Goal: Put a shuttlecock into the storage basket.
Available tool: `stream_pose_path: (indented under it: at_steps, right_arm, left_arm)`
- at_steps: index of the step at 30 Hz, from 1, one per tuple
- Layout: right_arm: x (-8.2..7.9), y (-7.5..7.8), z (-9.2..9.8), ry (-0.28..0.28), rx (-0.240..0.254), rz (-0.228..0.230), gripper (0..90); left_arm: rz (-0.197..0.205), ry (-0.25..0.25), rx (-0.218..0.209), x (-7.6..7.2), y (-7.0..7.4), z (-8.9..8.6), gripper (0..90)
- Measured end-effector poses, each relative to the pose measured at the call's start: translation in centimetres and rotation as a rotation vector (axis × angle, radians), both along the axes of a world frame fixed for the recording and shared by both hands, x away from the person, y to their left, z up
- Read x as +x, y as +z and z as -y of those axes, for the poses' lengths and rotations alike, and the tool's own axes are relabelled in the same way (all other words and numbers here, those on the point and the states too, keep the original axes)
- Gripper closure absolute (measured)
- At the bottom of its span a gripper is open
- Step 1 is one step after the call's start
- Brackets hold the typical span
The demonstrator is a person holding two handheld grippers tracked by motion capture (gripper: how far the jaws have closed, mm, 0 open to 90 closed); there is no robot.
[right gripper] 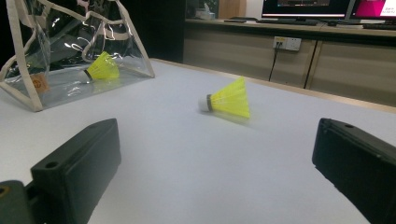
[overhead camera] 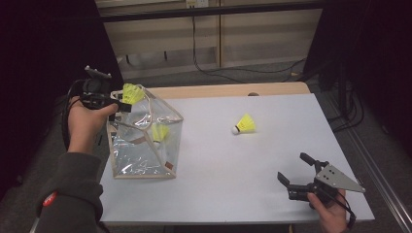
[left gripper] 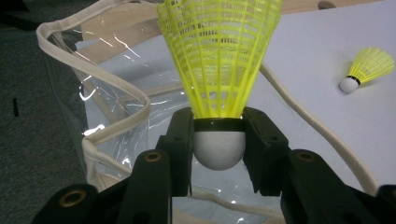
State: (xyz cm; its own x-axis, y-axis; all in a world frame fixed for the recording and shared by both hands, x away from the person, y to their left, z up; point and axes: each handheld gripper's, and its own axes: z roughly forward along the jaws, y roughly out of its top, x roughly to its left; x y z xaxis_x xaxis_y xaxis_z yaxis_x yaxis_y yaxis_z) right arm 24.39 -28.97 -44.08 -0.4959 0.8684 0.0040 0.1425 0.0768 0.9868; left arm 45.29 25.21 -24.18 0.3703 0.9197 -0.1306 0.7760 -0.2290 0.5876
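Presently the left gripper is clamped on the white cork base of a yellow shuttlecock, one jaw on either side of the cork, the mesh skirt fanning away from the jaws. In the high view this left gripper hangs at the upper left corner of a clear plastic bag with cream fabric edging, and the held shuttlecock sits just over the bag's open top. The left gripper view shows the bag's cream rim looping directly beneath and beside the jaws.

A second shuttlecock lies inside the bag, against its clear wall; the right gripper view shows it resting on the bag's floor.

The right gripper is low over the near right part of the white desk, jaws spread wide with nothing between them. It is held in the person's right hand. A third shuttlecock lies on its side on the bare desk, well apart from the bag and ahead of the right gripper's open jaws, cork end towards the bag.
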Motion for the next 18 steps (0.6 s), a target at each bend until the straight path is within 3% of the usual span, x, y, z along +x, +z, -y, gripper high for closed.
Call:
stream_pose_path:
  at_steps: [15, 18]
  right_arm:
    - [0.0, 0.0, 0.0, -0.001, -0.002, 0.004, 1.1]
    - [0.0, 0.0, 0.1, 0.0, -0.005, 0.001, 1.2]
  left_arm:
    - [-0.006, 0.012, 0.011, 0.3, -1.1, -0.3, 64.0]
    - [-0.016, 0.011, 0.01, 0.3, -1.2, -0.3, 56.2]
